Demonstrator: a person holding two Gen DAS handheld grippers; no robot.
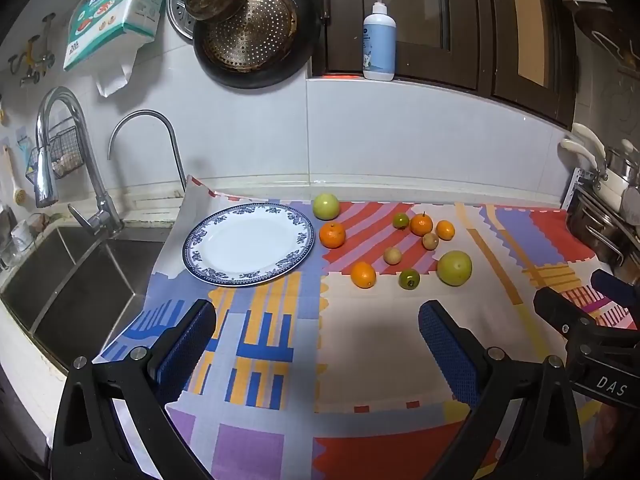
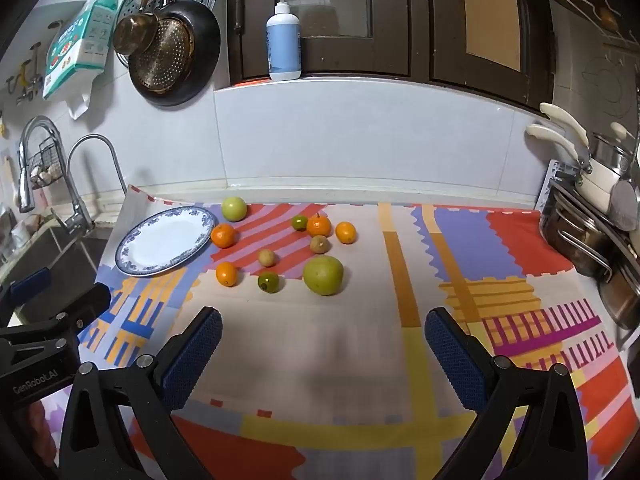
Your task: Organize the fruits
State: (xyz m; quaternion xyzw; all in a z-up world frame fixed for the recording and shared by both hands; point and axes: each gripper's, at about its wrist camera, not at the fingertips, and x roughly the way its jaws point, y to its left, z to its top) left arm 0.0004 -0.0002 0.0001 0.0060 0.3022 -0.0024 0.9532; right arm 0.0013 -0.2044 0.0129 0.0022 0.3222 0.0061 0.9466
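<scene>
A blue-rimmed white plate (image 1: 248, 243) (image 2: 166, 240) lies empty on the patterned cloth near the sink. To its right lie several loose fruits: a green apple (image 1: 326, 206) (image 2: 234, 208), a larger green fruit (image 1: 454, 267) (image 2: 323, 275), oranges (image 1: 332, 234) (image 2: 223, 235), small green citrus (image 1: 409, 279) (image 2: 268, 281) and small tan fruits (image 1: 392, 256) (image 2: 267, 257). My left gripper (image 1: 316, 332) is open and empty, in front of the plate. My right gripper (image 2: 323, 336) is open and empty, in front of the fruits; it also shows in the left wrist view (image 1: 592, 320).
A steel sink (image 1: 68, 276) with two faucets (image 1: 60, 160) lies left of the cloth. Stacked pots (image 2: 592, 236) stand at the right edge. Pans (image 1: 248, 28) hang on the tiled wall; a pump bottle (image 1: 379, 36) stands on the ledge.
</scene>
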